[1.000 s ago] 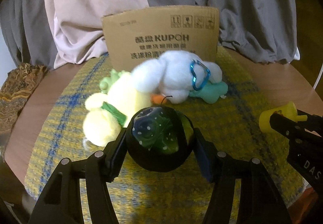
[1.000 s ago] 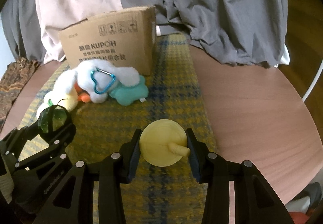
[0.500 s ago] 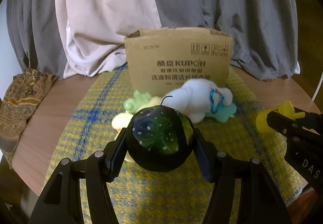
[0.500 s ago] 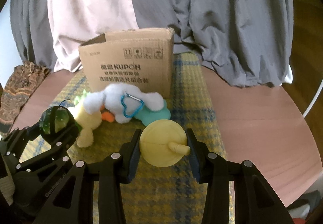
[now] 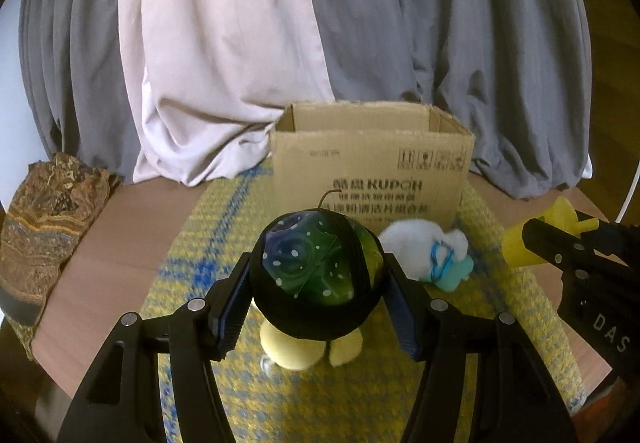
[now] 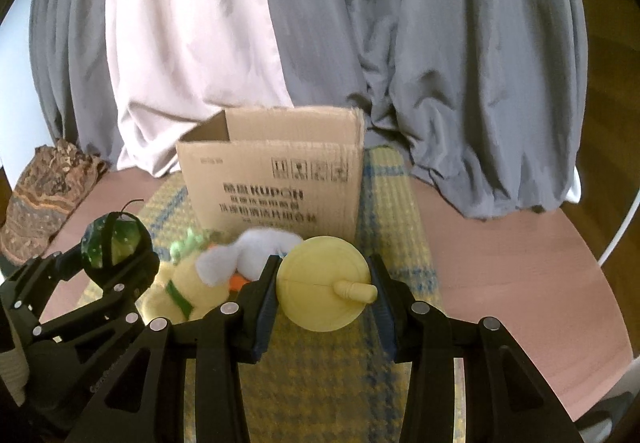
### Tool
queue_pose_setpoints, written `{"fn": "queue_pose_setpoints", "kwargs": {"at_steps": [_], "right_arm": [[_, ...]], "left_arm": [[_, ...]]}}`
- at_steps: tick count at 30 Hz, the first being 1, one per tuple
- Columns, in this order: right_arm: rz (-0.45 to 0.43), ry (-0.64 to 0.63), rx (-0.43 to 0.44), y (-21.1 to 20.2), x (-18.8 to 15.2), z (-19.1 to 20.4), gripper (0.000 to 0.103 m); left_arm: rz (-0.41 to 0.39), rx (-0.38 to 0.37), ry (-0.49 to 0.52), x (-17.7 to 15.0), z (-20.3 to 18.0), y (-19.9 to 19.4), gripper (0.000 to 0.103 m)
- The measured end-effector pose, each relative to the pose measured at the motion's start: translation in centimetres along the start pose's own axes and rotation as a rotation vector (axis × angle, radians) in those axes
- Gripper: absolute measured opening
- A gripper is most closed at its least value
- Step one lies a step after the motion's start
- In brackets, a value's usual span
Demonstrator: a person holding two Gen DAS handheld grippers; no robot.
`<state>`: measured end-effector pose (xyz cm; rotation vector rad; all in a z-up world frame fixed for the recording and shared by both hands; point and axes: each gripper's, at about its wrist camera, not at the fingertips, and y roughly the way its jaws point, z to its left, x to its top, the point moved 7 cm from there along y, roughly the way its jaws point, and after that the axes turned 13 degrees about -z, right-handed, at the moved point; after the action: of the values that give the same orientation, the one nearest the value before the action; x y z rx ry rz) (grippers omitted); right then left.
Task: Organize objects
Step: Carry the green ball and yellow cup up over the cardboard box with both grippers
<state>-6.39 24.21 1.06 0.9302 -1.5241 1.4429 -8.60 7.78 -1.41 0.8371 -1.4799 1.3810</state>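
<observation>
- Left gripper [image 5: 320,297] clenched on green ball [image 5: 316,263], above the plush toys [image 5: 424,249].
- Right gripper [image 6: 322,293] clenched on yellow top [image 6: 322,283].
- Best carried clear over the box [image 5: 372,171] rim, then released one at a time above the opening.

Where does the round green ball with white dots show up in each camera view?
Left wrist view: round green ball with white dots, low centre, in the left gripper.
Right wrist view: same ball, far left, mid-height.
Shared landmark: open brown cardboard box behind it.
</observation>
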Motion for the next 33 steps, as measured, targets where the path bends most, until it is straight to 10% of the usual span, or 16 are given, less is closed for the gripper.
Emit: {"fn": "queue_pose_setpoints", "kwargs": {"at_steps": [21, 33], "right_arm": [[-0.118, 0.014, -0.021, 3.2, 9.3, 1.6, 0.042], [-0.055, 0.050, -0.026, 8.4, 12.2, 0.0, 0.042]], "left_arm": [[-0.121, 0.015, -0.017, 10.0, 3.4, 4.0, 0.061], [-0.060, -0.058, -0.041, 13.3, 2.3, 10.0, 0.061]]}}
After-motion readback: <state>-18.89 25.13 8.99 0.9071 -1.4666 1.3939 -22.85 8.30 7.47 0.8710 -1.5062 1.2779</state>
